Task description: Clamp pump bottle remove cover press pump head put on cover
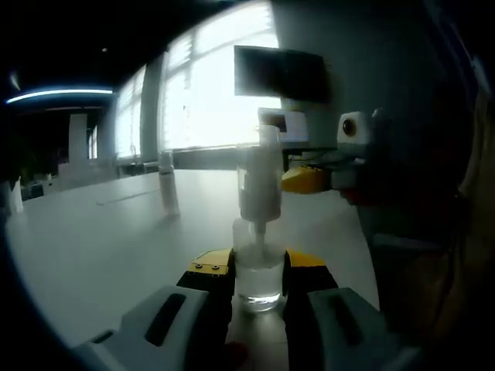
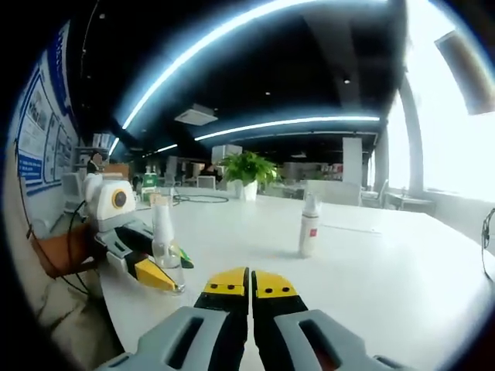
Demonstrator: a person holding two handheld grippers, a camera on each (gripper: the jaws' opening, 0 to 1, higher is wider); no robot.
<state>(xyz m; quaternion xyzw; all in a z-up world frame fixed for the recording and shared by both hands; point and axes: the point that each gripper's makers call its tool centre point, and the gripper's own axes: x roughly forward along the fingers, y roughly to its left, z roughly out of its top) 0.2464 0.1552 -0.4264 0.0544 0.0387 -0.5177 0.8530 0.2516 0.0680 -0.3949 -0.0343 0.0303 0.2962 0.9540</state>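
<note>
Open office, long white table [image 2: 387,255], bright windows behind. Left gripper [image 1: 259,282] clamped on the base of the clear pump bottle [image 1: 259,270], upright between its jaws. Right gripper [image 2: 250,284] closed, holding nothing, hanging just off the bottle's right side. Clamping done — probably; cover removal, pressing and recapping apparently left. Hard to tell against the glare whether the cover [image 1: 267,143] sits on the pump. Farther ahead, a second bottle [image 2: 309,226] standing well apart.
</note>
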